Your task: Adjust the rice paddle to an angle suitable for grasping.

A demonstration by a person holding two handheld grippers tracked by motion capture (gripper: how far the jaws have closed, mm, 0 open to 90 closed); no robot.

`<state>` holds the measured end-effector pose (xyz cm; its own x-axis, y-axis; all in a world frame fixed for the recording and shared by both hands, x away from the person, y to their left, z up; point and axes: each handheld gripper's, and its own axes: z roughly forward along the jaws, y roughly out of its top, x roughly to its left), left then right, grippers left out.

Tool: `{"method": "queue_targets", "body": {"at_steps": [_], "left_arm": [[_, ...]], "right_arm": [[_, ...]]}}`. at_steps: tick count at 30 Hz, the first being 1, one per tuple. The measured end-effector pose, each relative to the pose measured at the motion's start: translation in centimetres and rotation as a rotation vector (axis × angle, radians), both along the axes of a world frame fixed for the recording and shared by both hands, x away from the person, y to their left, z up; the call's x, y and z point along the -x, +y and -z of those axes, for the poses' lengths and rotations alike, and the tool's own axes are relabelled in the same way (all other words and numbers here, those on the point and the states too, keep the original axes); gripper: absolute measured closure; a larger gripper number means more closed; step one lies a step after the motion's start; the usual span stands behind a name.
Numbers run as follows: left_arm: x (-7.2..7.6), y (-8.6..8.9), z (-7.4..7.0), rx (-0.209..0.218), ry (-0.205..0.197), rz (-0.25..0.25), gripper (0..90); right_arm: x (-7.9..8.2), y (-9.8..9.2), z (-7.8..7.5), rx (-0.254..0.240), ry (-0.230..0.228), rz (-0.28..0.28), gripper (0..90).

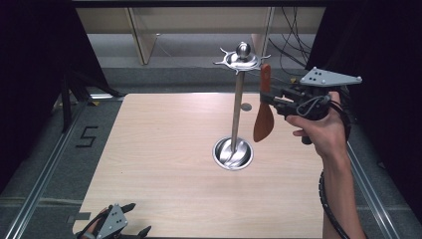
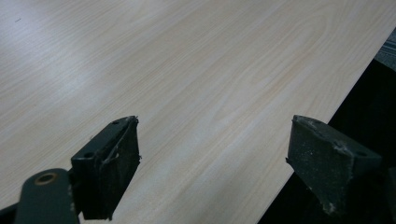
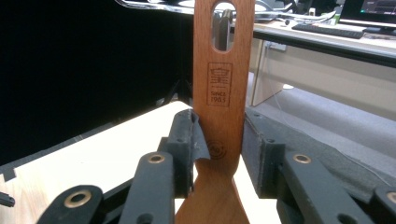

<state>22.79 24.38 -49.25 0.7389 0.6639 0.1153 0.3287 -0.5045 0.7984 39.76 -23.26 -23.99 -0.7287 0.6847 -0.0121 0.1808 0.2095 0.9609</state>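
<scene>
A metal utensil stand [image 1: 238,107] rises from a round steel base [image 1: 233,152] at the table's middle, with a hooked ring and ball [image 1: 241,56] on top. My right gripper [image 1: 271,97] holds a brown wooden spatula [image 1: 263,107] upright, blade down, just right of the pole, its handle end level with the hooks. In the right gripper view the jaws are shut on the spatula [image 3: 223,98], whose slotted handle end [image 3: 224,28] points up. My left gripper [image 1: 133,219] rests open at the table's near left corner; the left gripper [image 2: 215,168] has nothing between its pads.
The light wooden table [image 1: 164,149] has metal rails along both sides. A small grey disc [image 1: 246,106] lies behind the stand. Black curtains hang left and right; cables and wooden furniture legs stand beyond the far edge.
</scene>
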Motion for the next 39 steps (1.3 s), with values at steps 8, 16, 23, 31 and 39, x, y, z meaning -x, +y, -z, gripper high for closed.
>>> {"method": "queue_targets", "body": {"at_steps": [8, 16, 23, 31, 39], "left_arm": [[0.0, 0.0, 0.0, 0.003, 0.002, 0.0, 16.2], [0.0, 0.0, 0.0, 0.001, 0.002, 0.0, 16.2], [0.0, 0.0, 0.0, 0.002, 0.003, 0.001, 16.2], [0.0, 0.1, -0.1, -0.019, 0.002, 0.011, 16.2], [0.0, 0.0, -0.1, -0.02, 0.021, 0.007, 16.1]], "right_arm": [[-0.5, 0.5, 0.0, 0.002, 0.01, -0.004, 67.1], [-0.8, 0.6, 0.2, 0.005, 0.023, -0.003, 67.0], [-0.9, 0.5, 0.6, -0.013, 0.025, -0.019, 63.3], [-0.2, -0.2, 1.2, -0.067, 0.048, 0.015, 52.3], [1.1, -2.2, 2.5, -0.065, 0.052, 0.063, 45.2]]}}
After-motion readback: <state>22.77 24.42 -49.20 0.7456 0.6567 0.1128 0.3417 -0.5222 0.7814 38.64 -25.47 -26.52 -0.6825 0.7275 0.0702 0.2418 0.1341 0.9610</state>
